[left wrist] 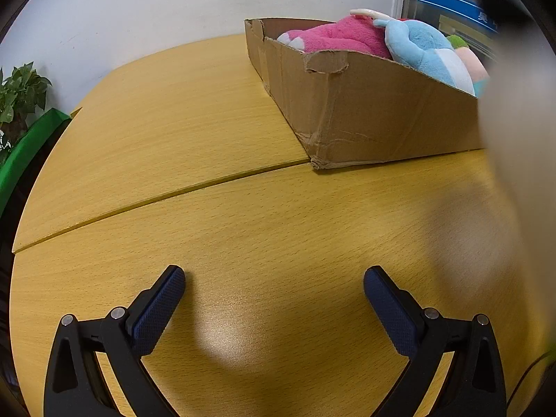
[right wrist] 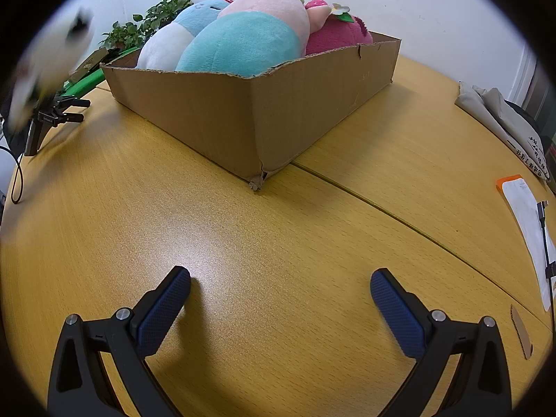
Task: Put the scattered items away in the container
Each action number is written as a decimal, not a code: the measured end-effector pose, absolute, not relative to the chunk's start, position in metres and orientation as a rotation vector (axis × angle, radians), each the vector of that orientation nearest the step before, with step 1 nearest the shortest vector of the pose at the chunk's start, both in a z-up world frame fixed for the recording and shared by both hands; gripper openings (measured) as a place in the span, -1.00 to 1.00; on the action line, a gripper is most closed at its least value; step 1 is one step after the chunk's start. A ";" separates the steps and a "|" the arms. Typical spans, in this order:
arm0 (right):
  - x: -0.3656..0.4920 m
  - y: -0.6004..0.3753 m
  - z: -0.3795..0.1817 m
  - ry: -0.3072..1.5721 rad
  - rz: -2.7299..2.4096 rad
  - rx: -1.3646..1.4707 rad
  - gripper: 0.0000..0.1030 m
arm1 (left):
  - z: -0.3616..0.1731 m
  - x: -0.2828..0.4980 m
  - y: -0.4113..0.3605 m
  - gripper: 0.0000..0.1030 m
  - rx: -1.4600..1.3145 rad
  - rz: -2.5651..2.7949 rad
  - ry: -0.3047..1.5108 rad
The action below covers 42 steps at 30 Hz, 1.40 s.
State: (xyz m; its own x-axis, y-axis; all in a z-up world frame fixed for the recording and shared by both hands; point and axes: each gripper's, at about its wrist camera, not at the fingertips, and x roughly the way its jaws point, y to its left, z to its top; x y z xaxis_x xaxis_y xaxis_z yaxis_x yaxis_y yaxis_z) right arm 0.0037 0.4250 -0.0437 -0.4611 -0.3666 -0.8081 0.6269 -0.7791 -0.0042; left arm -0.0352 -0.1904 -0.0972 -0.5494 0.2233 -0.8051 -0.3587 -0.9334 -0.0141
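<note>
On the wooden table (right wrist: 243, 243), both grippers hover low with nothing between their pads: the left gripper (left wrist: 274, 286) is spread wide and empty, and the right gripper (right wrist: 280, 288) is likewise released. The box (right wrist: 215, 114) sits just ahead of both, straddling the seam (left wrist: 156, 198) where 2 tabletop sections meet. It is already heaped with plush toys (right wrist: 243, 41), pink, blue and teal, mounded well above the torn rim.

That heap is the main risk, in my judgement. Anything more pushed in could roll a toy off the top, and a nudge to the low, ragged wall could let one slide out. The near corner (right wrist: 259, 180) is split and crumpled, so dragging or lifting the box there may tear it further.

No loose toy shows on the bare wood near either gripper, so the tidying looks close to done. A pale blurred shape at the edge of each view cannot be identified; if it is a toy in motion, it may miss the box.

Round the table's edge lie a folded cloth bag (right wrist: 504, 121), a paper slip (right wrist: 524, 219) with an orange tab and a thin cable (right wrist: 15, 180); a sweep of the right gripper could snag them. Behind are a white wall, a potted plant (left wrist: 21, 93) and something green beside it.
</note>
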 end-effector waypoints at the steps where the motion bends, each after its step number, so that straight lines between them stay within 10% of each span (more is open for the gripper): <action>1: 0.004 0.425 -0.044 0.406 -2.238 1.136 1.00 | -0.097 -0.035 -0.190 1.00 -1.266 2.497 0.218; 42: 0.003 0.425 -0.044 0.406 -2.238 1.136 1.00 | -0.099 -0.037 -0.196 1.00 -1.271 2.506 0.208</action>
State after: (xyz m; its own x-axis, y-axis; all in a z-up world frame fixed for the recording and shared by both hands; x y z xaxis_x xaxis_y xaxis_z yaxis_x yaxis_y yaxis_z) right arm 0.0034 0.4252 -0.0439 -0.4613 -0.3659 -0.8083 0.6264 -0.7795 -0.0047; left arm -0.0369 -0.1958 -0.0989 -0.5516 0.2177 -0.8052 -0.3476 -0.9375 -0.0153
